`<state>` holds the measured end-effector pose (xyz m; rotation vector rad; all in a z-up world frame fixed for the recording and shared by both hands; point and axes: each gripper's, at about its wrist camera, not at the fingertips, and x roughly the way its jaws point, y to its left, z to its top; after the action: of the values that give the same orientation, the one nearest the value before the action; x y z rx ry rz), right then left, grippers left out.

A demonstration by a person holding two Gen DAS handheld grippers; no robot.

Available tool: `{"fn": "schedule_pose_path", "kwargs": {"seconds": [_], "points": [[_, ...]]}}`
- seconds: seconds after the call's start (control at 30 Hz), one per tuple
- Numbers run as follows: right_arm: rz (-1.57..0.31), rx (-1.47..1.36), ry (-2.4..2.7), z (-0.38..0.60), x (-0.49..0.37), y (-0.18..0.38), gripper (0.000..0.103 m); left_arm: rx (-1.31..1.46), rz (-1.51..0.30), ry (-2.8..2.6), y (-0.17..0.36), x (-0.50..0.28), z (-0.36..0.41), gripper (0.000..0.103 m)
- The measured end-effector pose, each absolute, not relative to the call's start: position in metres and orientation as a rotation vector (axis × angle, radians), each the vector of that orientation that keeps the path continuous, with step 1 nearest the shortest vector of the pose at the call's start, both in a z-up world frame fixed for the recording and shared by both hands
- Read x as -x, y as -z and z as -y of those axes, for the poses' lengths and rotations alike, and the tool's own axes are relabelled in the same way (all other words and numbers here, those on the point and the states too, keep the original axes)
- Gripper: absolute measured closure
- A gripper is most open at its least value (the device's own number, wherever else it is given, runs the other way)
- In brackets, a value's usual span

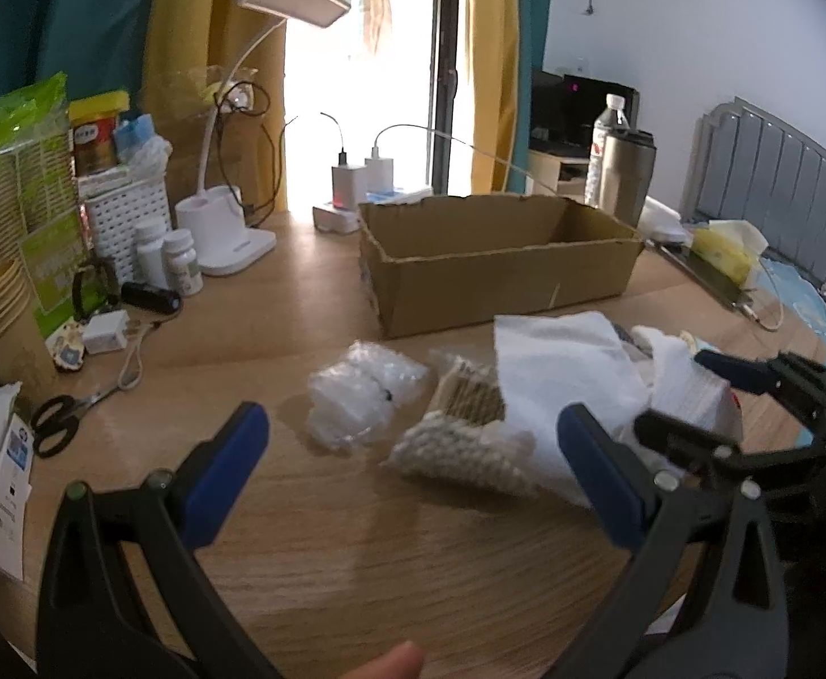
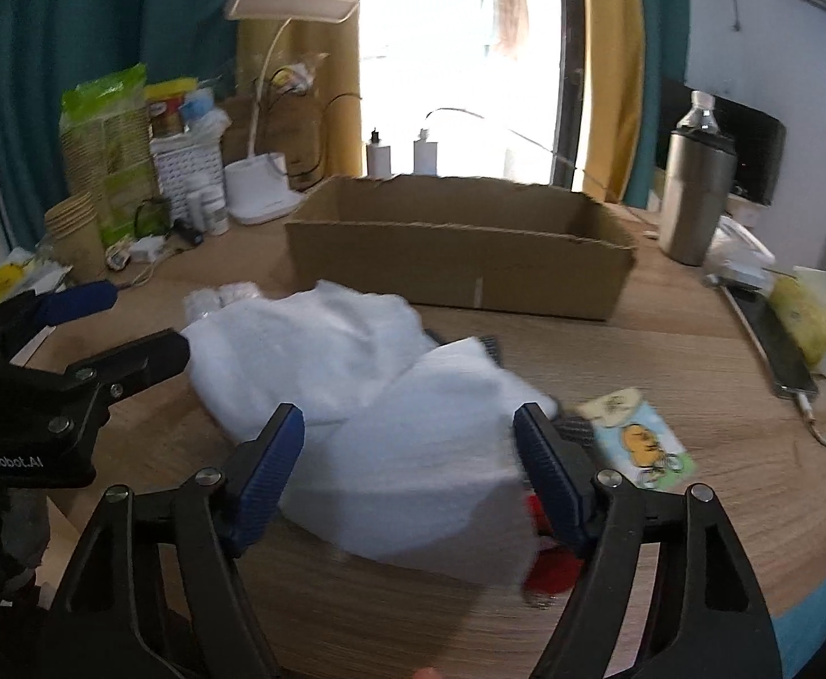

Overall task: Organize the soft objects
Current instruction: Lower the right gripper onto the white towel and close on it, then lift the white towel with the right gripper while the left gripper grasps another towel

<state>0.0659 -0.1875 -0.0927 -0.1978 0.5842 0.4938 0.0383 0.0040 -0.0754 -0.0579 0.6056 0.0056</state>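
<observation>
Nearest, the right hand-held gripper point(image 2: 407, 475) hovers released, jaws spread over a white cloth point(image 2: 413, 452) heaped on the counter point(image 2: 667, 537). Only the left view shows the knitted piece point(image 1: 458, 447) and bubble-wrap bundle point(image 1: 362, 396) beyond the released left hand-held gripper point(image 1: 413, 464). Farther back, the cardboard box point(image 2: 458, 260) lies lengthwise left-right.

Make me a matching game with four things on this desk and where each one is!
Things:
1. cardboard box
2. scissors
3. steel tumbler
4. white cloth

Places:
A. between the right gripper's fingers
B. right of the box
C. left edge of the desk
D. middle of the desk, behind the soft things

Pairs: 1-D, 2-C, 3-B, 4-A
</observation>
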Motion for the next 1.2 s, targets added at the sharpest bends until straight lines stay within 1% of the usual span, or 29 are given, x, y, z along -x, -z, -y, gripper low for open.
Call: {"fn": "schedule_pose_path", "kwargs": {"seconds": [0.07,0.13,0.17,0.2,0.23,0.3,0.4,0.43,0.8,0.83,0.9,1.03,1.07,1.13,1.17,1.2], "points": [[-0.590,0.210,-0.507,0.181,-0.066,0.095,0.026,0.062,-0.606,-0.008,0.076,-0.037,-0.006,0.000],[-0.596,0.228,-0.512,0.176,-0.066,0.097,0.032,0.063,-0.605,-0.010,0.076,-0.036,-0.006,0.000],[-0.598,0.239,-0.510,0.174,-0.066,0.098,0.040,0.064,-0.604,-0.010,0.076,-0.035,-0.006,0.000],[-0.602,0.252,-0.508,0.172,-0.067,0.099,0.051,0.065,-0.603,-0.010,0.076,-0.035,-0.006,0.000],[-0.606,0.259,-0.509,0.171,-0.067,0.101,0.057,0.066,-0.602,-0.010,0.076,-0.035,-0.006,0.000],[-0.611,0.268,-0.514,0.170,-0.067,0.102,0.076,0.069,-0.601,-0.010,0.076,-0.034,-0.006,0.000],[-0.594,0.284,-0.522,0.171,-0.063,0.101,0.088,0.069,-0.600,-0.009,0.076,-0.034,-0.006,0.000],[-0.582,0.285,-0.524,0.173,-0.061,0.099,0.089,0.068,-0.600,-0.008,0.076,-0.034,-0.005,0.000],[-0.498,0.194,-0.496,0.210,-0.057,0.071,0.089,0.046,-0.590,0.009,0.068,-0.034,0.010,0.000],[-0.502,0.186,-0.471,0.216,-0.060,0.071,0.086,0.045,-0.590,0.011,0.068,-0.034,0.010,0.000],[-0.523,0.168,-0.421,0.226,-0.067,0.074,0.073,0.043,-0.589,0.013,0.068,-0.034,0.012,0.000],[-0.555,0.163,-0.379,0.242,-0.073,0.082,0.072,0.042,-0.592,0.015,0.069,-0.035,0.013,0.000],[-0.564,0.163,-0.377,0.245,-0.073,0.083,0.070,0.044,-0.594,0.016,0.069,-0.036,0.013,0.000],[-0.574,0.157,-0.366,0.250,-0.074,0.086,0.058,0.046,-0.595,0.017,0.070,-0.036,0.012,0.000],[-0.576,0.151,-0.364,0.251,-0.074,0.086,0.049,0.047,-0.595,0.018,0.071,-0.036,0.012,0.000],[-0.576,0.139,-0.365,0.254,-0.074,0.086,0.048,0.047,-0.596,0.020,0.071,-0.037,0.012,0.000]]}}
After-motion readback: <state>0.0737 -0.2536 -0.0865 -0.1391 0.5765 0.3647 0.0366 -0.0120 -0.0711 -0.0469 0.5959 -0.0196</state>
